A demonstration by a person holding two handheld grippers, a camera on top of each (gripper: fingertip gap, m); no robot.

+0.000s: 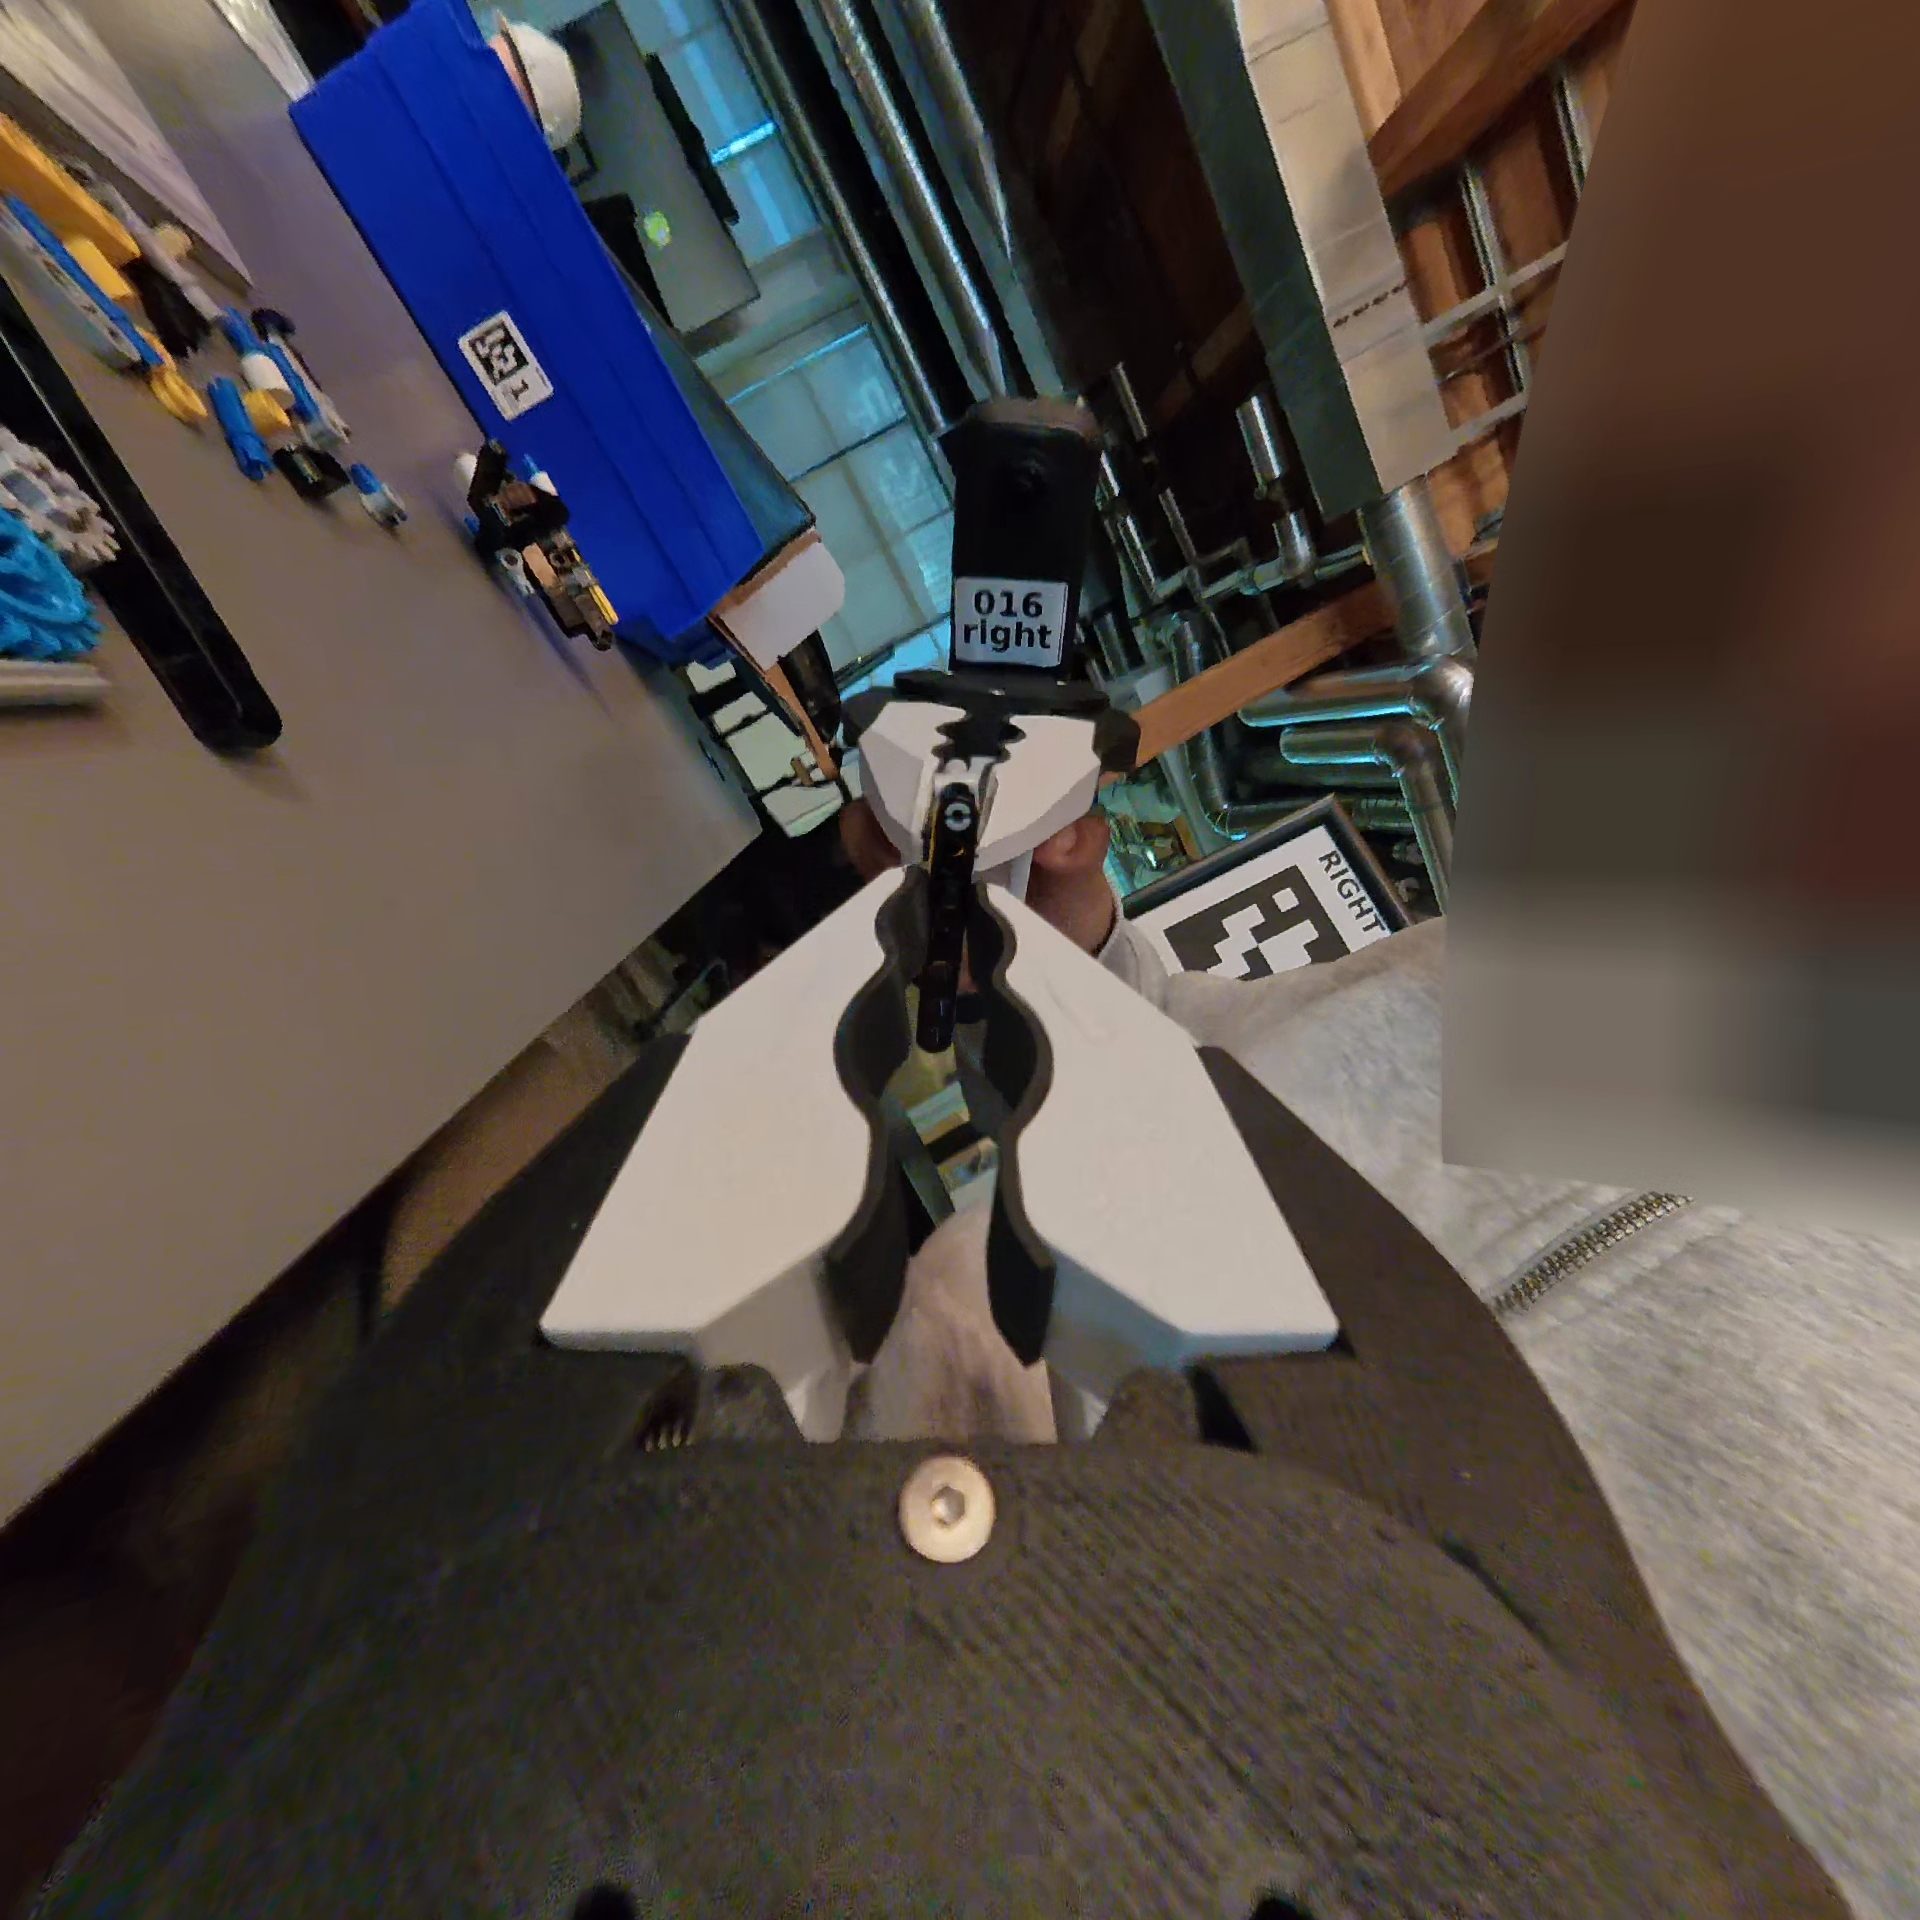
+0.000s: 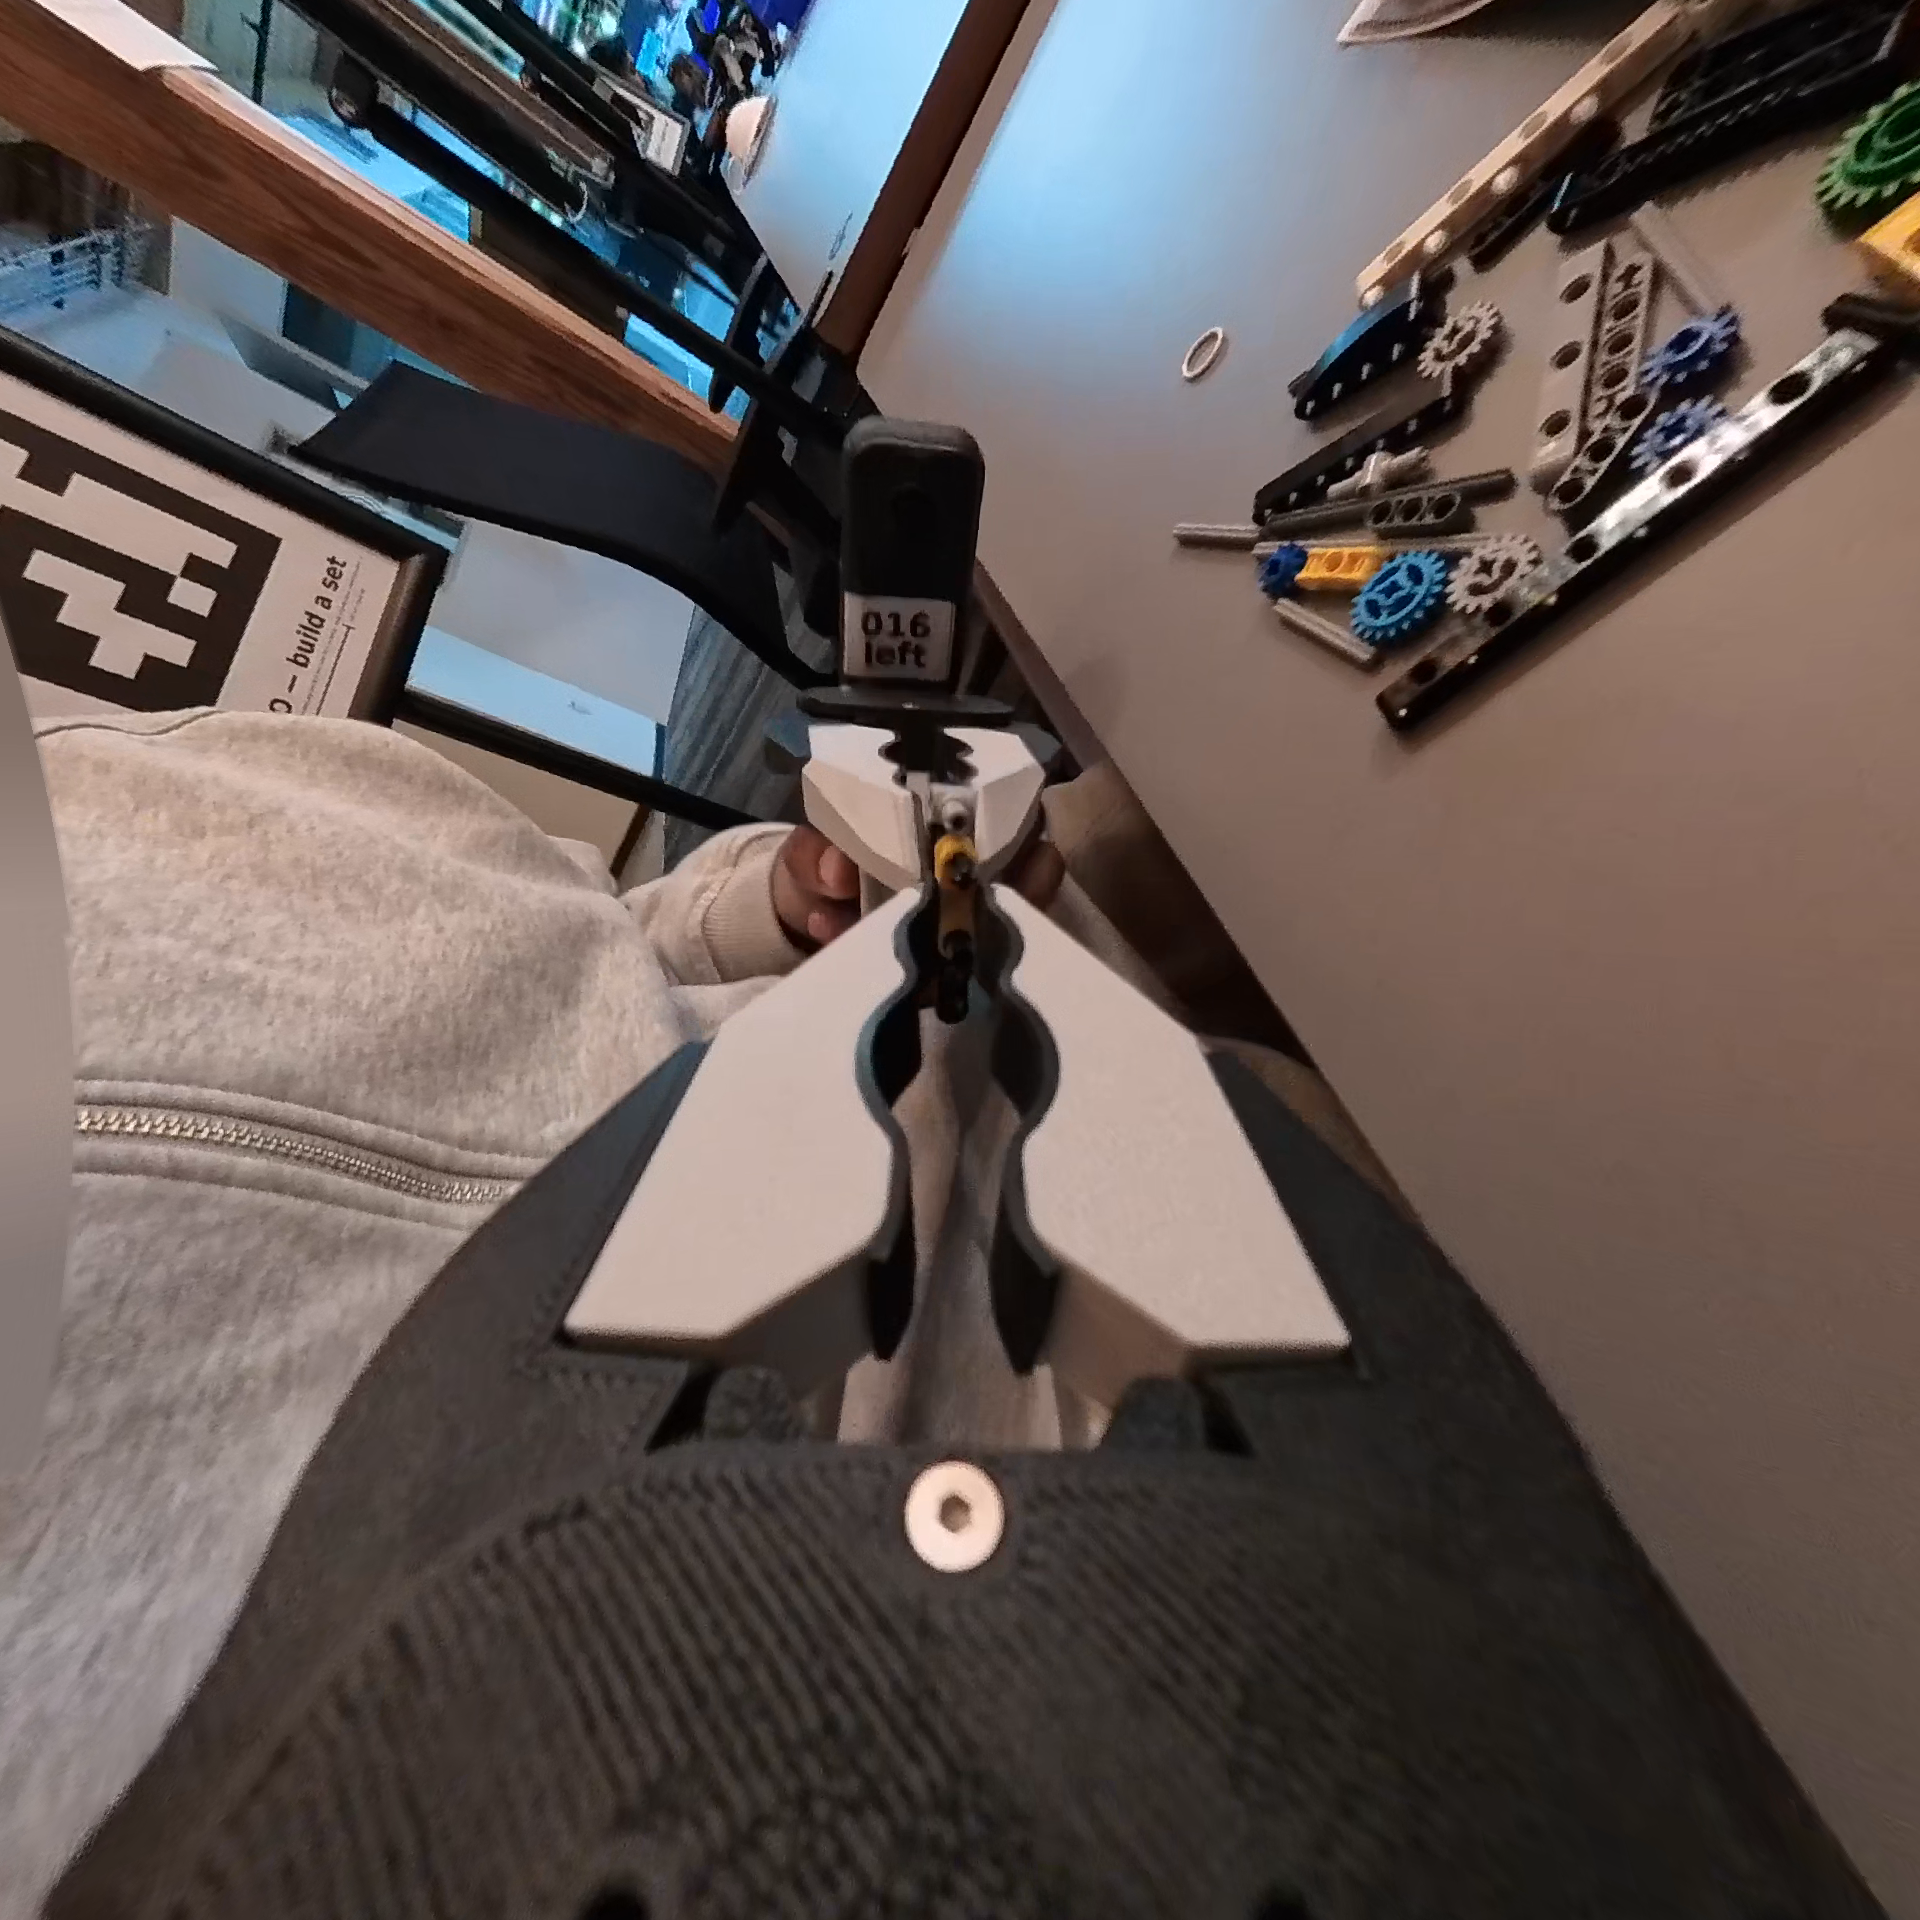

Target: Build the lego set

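Both grippers pinch one black beam at centre frame, nearly shut; uneven pulling could snap it loose.

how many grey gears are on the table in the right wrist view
2. One grey gear lies beside the curved black beam; the other lies right of the big blue gear, against the long black beam. More may lie out of frame.
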